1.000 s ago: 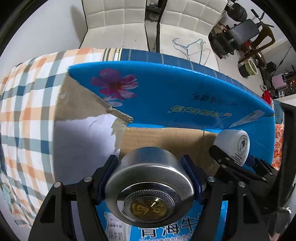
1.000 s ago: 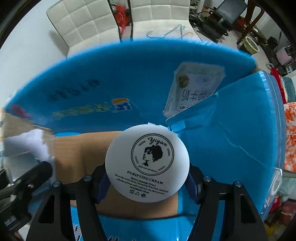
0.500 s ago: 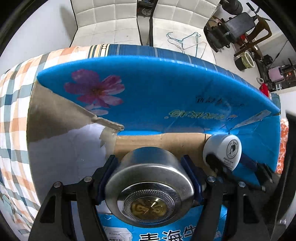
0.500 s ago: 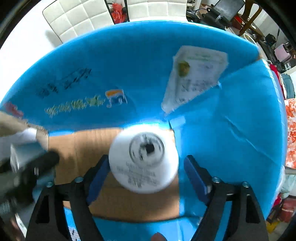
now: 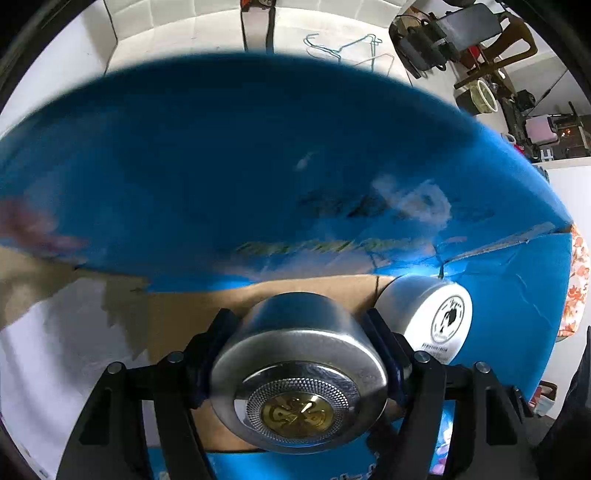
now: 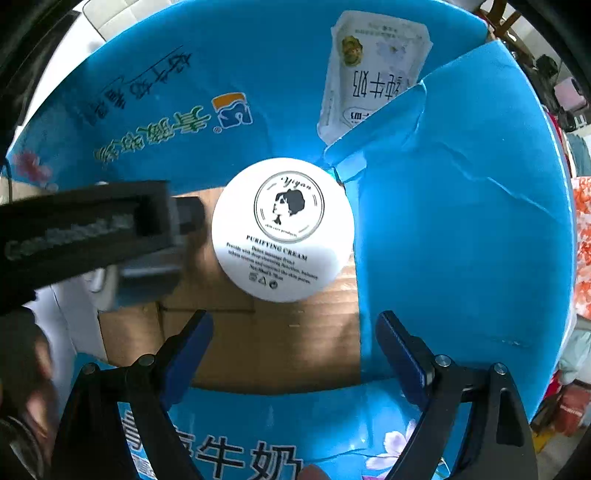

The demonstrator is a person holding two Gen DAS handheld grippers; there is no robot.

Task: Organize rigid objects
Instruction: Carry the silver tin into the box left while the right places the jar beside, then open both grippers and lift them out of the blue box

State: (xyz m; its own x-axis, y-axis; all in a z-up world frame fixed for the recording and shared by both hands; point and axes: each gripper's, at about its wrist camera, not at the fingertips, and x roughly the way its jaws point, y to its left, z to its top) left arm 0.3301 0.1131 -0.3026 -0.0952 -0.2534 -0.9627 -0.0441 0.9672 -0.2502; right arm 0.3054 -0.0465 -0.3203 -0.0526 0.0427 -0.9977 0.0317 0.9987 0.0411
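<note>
Home, padded sofa (image 5: 192, 33), hangers (image 5: 343, 46), clutter

In the right wrist view, bare cardboard floor (image 6: 280, 343) lies free at lower centre. The white cream jar (image 6: 282, 229) blocks mid-frame, the left claw (image 6: 110, 236) crowds in from the left, and blue box flaps (image 6: 461, 221) wall the top and right.

White tufted cushions (image 5: 184, 33) lie at the far side, with wire hangers (image 5: 343, 44) resting on them. To the far right stand a wooden chair (image 5: 509, 44) and a pale bucket (image 5: 484, 96); an orange floral cloth (image 5: 580, 280) shows at the right edge.
</note>
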